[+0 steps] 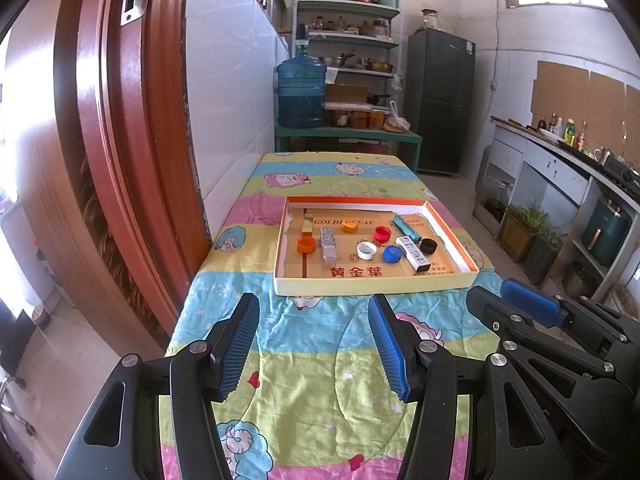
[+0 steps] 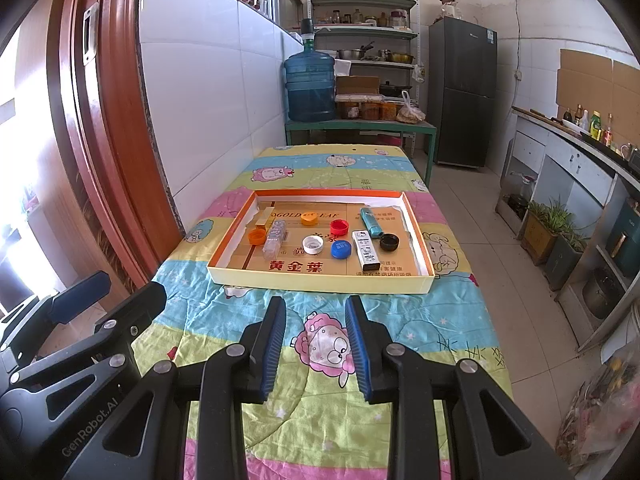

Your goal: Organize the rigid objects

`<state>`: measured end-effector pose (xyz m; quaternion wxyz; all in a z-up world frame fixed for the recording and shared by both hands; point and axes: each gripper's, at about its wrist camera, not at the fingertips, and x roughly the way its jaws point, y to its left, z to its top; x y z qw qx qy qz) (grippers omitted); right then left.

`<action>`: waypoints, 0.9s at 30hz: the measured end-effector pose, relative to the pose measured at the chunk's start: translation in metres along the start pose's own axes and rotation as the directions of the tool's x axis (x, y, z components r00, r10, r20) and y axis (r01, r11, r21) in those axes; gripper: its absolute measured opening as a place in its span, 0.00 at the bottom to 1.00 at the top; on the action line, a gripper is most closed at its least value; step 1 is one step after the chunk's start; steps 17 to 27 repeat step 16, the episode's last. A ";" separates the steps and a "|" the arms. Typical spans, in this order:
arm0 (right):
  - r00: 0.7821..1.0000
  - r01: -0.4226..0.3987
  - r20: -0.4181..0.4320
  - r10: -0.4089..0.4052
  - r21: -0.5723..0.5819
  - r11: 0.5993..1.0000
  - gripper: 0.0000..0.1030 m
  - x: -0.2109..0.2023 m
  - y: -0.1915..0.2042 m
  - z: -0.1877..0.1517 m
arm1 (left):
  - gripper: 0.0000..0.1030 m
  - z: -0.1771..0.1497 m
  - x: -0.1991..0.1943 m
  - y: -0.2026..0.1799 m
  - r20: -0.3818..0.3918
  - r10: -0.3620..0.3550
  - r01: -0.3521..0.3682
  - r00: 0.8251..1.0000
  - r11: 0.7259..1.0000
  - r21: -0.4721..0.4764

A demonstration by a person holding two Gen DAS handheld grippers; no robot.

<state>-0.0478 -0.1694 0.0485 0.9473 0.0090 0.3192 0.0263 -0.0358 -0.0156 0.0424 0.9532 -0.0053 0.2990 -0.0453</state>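
tray (image 2: 320,279) floor reads "golden leaf", "黄金葉".

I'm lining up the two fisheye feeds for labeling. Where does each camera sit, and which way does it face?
Left wrist: on the left gripper, low over the near table end, facing the tray; its own open fingers show, with the right gripper at right.
Right wrist: on the right gripper, same heading; its open fingers show, with the left gripper at left.
Shared: the tray, bottle caps, water jug and fridge.

Orange-rimmed tray (image 2: 416,224), cartoon-sheep tablecloth (image 2: 320,360)
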 end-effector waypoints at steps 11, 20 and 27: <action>1.000 0.000 0.000 0.000 0.001 1.000 0.30 0.000 0.000 0.000 | 0.57 -0.002 0.003 -0.001 -0.004 -0.003 0.003 1.000 1.000 0.004; 1.000 -0.001 -0.003 0.001 0.001 1.000 0.30 0.001 0.001 0.000 | 0.57 -0.003 0.004 0.000 -0.006 0.000 0.000 1.000 1.000 0.005; 1.000 -0.001 -0.003 0.001 0.001 1.000 0.30 0.001 0.001 0.000 | 0.57 -0.003 0.004 0.000 -0.006 0.000 0.000 1.000 1.000 0.005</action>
